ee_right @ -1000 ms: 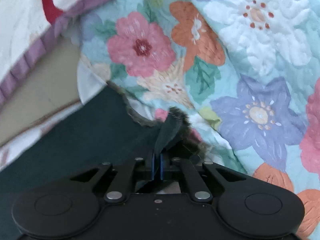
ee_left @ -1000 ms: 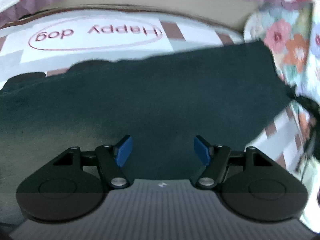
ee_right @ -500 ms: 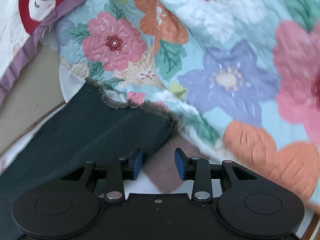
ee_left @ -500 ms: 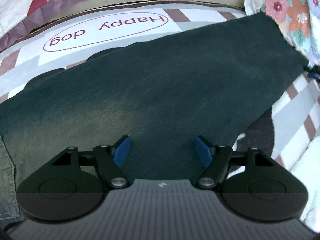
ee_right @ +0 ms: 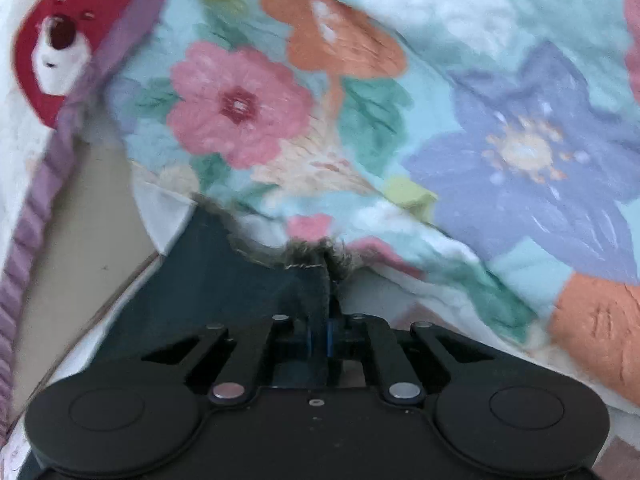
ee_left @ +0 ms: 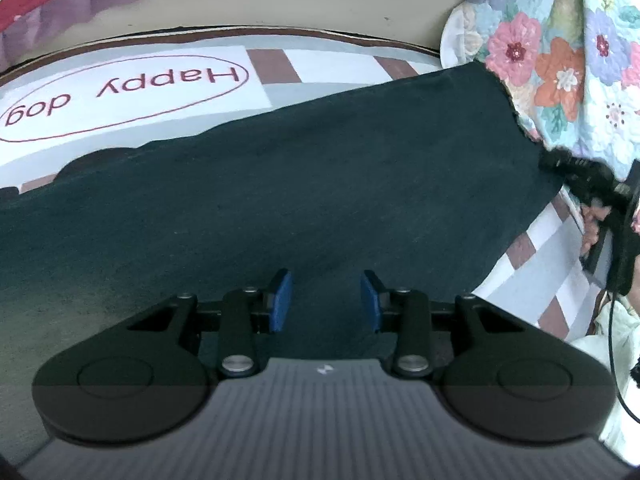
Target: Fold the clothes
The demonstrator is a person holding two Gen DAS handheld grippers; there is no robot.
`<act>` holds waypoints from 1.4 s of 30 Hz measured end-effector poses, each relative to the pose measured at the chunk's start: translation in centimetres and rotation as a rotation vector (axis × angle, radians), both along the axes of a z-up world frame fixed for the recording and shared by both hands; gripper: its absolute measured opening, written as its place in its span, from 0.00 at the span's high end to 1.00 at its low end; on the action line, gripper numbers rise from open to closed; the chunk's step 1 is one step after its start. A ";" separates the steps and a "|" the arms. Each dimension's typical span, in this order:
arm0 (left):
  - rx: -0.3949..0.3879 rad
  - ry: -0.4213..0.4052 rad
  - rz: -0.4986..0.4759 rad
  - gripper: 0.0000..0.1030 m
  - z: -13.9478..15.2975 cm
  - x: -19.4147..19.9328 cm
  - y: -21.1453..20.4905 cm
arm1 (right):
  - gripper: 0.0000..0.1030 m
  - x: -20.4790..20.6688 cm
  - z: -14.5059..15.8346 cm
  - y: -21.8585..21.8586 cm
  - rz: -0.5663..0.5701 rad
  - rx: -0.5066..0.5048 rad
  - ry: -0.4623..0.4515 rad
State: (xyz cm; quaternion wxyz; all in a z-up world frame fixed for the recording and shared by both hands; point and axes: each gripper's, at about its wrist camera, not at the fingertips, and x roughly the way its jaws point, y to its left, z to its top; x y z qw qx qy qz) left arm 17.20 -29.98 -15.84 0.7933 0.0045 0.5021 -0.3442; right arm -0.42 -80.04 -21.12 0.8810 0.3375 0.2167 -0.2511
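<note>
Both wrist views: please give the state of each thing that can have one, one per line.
dark green garment: spread flat on the mat, frayed corner lifted.
left gripper: closing over the garment, fingers apart, not gripping.
right gripper: closing on the garment's frayed edge, cloth pinched between its fingers.
floral quilt: bunched beside the garment.
printed mat: flat under the garment.

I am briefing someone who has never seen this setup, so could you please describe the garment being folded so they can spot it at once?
Look at the striped mat printed with "Happy dog". Spread flat across it lies the dark green garment, its far end meeting the flowered quilt. It is the only plain, dark cloth there, with a frayed edge on which the right gripper is closing.
</note>
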 end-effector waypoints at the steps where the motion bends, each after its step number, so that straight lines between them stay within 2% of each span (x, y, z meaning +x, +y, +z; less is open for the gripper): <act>1: 0.001 -0.007 0.001 0.64 0.0 -0.1 0.1 | 0.91 -0.1 1.0 0.4 0.015 -0.004 -0.034; 6: -0.037 0.002 0.045 0.62 0.8 -0.1 1.8 | 0.91 0.4 7.2 4.2 0.153 -0.030 -0.173; 9: -0.026 0.000 0.073 0.63 2.2 0.3 3.0 | 0.91 1.8 10.5 8.2 0.264 -0.047 -0.223; 11: -0.007 -0.038 0.097 0.62 3.9 0.4 3.9 | 0.91 2.9 11.8 11.6 0.360 -0.036 -0.243; 13: -0.039 -0.049 0.127 0.60 5.8 0.3 5.6 | 0.91 4.2 12.6 15.4 0.462 -0.019 -0.252; 17: -0.154 -0.001 0.189 0.55 7.9 -0.4 10.7 | 0.92 6.4 13.9 23.9 0.735 0.061 -0.279; 20: -0.208 0.053 0.248 0.55 7.3 -0.3 14.2 | 0.92 7.9 14.5 30.4 0.940 0.126 -0.288; 23: -0.248 0.113 0.367 0.55 5.1 -0.1 17.8 | 0.92 9.2 12.5 36.2 1.061 0.155 -0.202; 25: -0.320 0.221 0.466 0.55 3.3 0.0 20.2 | 0.92 10.0 10.4 39.3 1.106 0.156 -0.111; 27: -0.396 0.309 0.525 0.55 2.4 0.0 21.8 | 0.92 9.6 8.1 41.3 1.120 0.155 -0.004; 29: -0.429 0.293 0.515 0.46 2.7 0.1 22.3 | 0.92 8.9 6.6 41.9 1.115 0.181 0.036; 31: -0.462 0.289 0.490 0.41 2.7 0.3 22.4 | 0.92 8.2 5.9 41.6 1.091 0.204 0.050; 35: -0.534 0.391 0.477 0.40 0.5 1.0 21.8 | 0.92 7.4 5.8 41.3 1.083 0.190 0.054; 40: -0.489 0.433 0.500 0.39 -1.2 1.4 20.9 | 0.91 7.4 6.0 42.3 1.104 0.090 0.040; 42: -0.502 0.455 0.502 0.38 -1.7 1.4 20.6 | 0.91 7.3 5.8 42.2 1.100 0.097 0.036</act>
